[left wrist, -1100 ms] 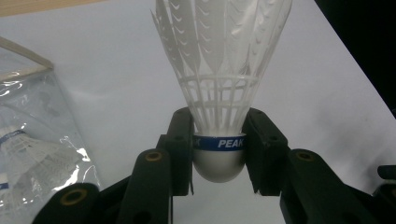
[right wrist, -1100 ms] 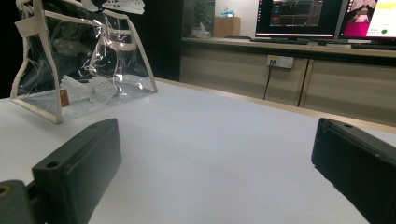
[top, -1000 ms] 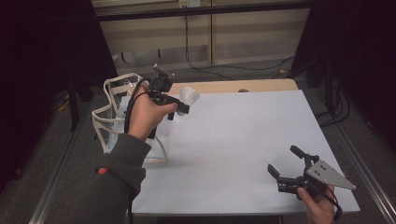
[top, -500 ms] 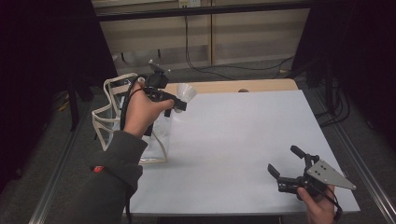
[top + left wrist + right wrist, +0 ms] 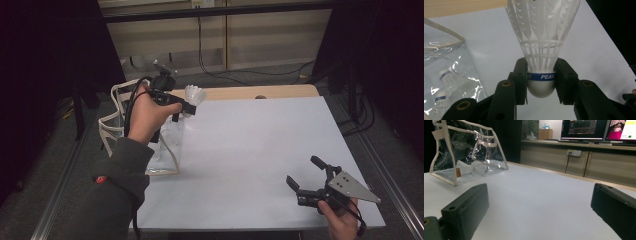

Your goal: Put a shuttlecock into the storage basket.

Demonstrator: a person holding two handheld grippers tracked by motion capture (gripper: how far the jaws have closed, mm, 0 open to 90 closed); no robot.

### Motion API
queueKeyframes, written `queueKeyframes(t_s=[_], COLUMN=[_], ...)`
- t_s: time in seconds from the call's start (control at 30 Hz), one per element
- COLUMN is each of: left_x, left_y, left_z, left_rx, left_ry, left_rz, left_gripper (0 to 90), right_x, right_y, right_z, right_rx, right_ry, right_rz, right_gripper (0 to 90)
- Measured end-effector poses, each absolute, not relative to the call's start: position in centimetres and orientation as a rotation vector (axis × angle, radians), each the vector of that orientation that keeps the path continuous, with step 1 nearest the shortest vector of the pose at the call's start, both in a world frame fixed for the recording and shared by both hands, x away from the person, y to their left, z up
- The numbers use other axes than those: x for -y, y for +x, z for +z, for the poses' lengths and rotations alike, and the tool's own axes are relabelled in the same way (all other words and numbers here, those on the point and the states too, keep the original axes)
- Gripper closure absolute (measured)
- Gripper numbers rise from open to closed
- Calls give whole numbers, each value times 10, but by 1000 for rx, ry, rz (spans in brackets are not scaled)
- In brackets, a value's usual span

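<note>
At upper left of the high view, a person's left gripper (image 5: 186, 106) holds a white feathered shuttlecock with a blue band reading PEAK (image 5: 195, 94) in the air, just right of a clear plastic pouch with cream trim and handles (image 5: 112, 131) that stands at the left edge of the pale grey surface (image 5: 260, 150).

In the left gripper view the black fingers (image 5: 520, 75) are clenched on the shuttlecock (image 5: 541, 50) from either side at its rounded white cork base, pads pressing on the blue band. The feather skirt runs straight away from the gripper toward the top of the frame, so the shuttlecock's long axis lies in line with the fingers. The pouch (image 5: 446, 65) sits at lower left of that frame, more shuttlecocks (image 5: 447, 77) showing through its plastic.

The left hand is by far the nearer to the pouch. Its opening lies to the left of and below the held shuttlecock, so a drop-in would seem to call for a short carry leftward with the cork tipped down.

At lower right of the high view, the right gripper (image 5: 307, 176) rests low over the surface, well apart from the pouch. Its fingers (image 5: 465, 207) stand released and wide, with nothing between them.
</note>
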State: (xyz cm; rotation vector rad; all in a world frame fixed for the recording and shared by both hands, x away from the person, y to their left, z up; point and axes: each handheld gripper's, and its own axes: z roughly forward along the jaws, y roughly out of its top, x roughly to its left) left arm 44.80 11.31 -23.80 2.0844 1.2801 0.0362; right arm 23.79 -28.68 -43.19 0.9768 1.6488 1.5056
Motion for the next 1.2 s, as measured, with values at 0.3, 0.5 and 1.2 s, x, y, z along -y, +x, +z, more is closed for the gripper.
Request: queueKeyframes(t_s=[0.3, 0.5, 1.2], left_x=[-116, -122, -137], left_y=[449, 449, 451], left_z=[-232, -228, -218], left_rx=[-1285, -1295, -1330], left_ry=[2074, 2059, 2031], left_rz=[54, 57, 93], left_gripper=[654, 653, 654], right_x=[286, 286, 286], right_y=[238, 238, 238], right_z=[-431, -431, -431], right_rx=[-1648, -1648, -1645], right_ry=[978, 979, 974], right_rz=[1511, 1510, 1509], right_gripper=[16, 16, 16])
